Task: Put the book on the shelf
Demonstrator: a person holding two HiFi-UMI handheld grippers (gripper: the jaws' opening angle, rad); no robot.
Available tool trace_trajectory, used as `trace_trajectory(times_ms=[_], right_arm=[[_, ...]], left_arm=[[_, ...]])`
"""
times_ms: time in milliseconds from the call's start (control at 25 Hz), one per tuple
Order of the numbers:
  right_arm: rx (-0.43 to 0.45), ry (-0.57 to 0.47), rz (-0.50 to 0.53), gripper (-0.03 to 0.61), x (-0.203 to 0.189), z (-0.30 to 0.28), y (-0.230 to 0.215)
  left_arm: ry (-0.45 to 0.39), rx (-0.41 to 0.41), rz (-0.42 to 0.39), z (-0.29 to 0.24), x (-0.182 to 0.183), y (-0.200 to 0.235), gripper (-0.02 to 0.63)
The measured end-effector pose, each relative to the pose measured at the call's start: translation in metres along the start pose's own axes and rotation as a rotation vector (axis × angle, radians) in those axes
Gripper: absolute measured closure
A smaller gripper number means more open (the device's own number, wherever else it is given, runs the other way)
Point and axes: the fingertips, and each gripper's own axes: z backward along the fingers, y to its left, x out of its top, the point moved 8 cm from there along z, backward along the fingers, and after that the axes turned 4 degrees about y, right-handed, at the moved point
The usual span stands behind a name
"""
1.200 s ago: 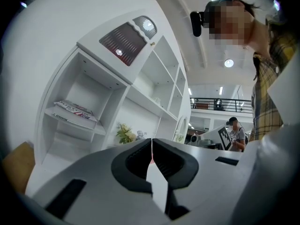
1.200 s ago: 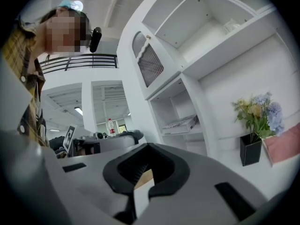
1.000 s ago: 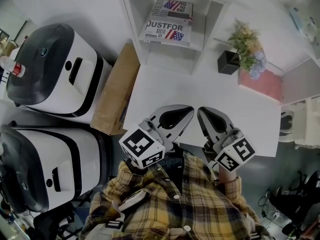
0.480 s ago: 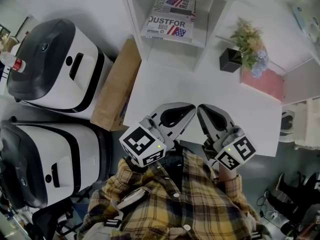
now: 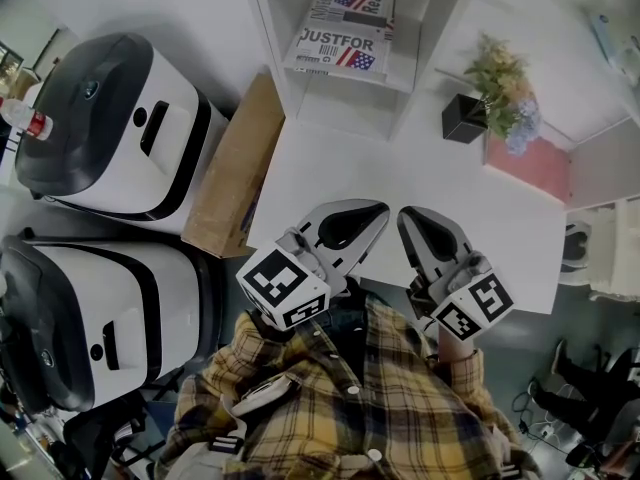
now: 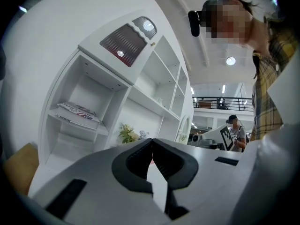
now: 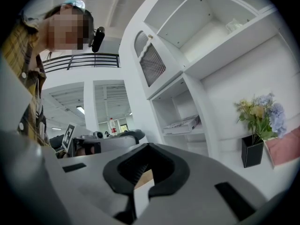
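Your left claw (image 5: 376, 211) and right claw (image 5: 404, 218) sit clenched, empty. The flag-printed paperback book (image 5: 340, 33) on the white shelf board (image 5: 400, 63) looks light and floppy; grip near its spine.

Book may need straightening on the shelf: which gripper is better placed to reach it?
Left, probably. The left gripper sits nearly in line with the book; the right gripper is offset toward the flower pot. Both are shut and empty.
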Motion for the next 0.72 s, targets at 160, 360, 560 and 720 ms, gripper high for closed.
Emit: trace_trajectory(times_ms=[160,360,560,720], right_arm=[[0.003,0.004,-0.003,0.561,0.000,0.001,0.000],[0.015,0.006,-0.001,0.561,0.001,0.001,-0.001],[0.032,0.012,0.006,0.561,0.003,-0.002,0.001],[0.019,-0.004,0.023,0.561,0.004,-0.003,0.004]], left_arm=[[0.020,0.002,-0.046,0.002,0.006,0.003,0.592],[0.046,0.001,-0.098,0.004,0.010,0.005,0.592],[0.082,-0.016,-0.131,0.004,0.011,0.003,0.592],[0.098,-0.061,-0.157,0.000,0.012,0.003,0.592]])
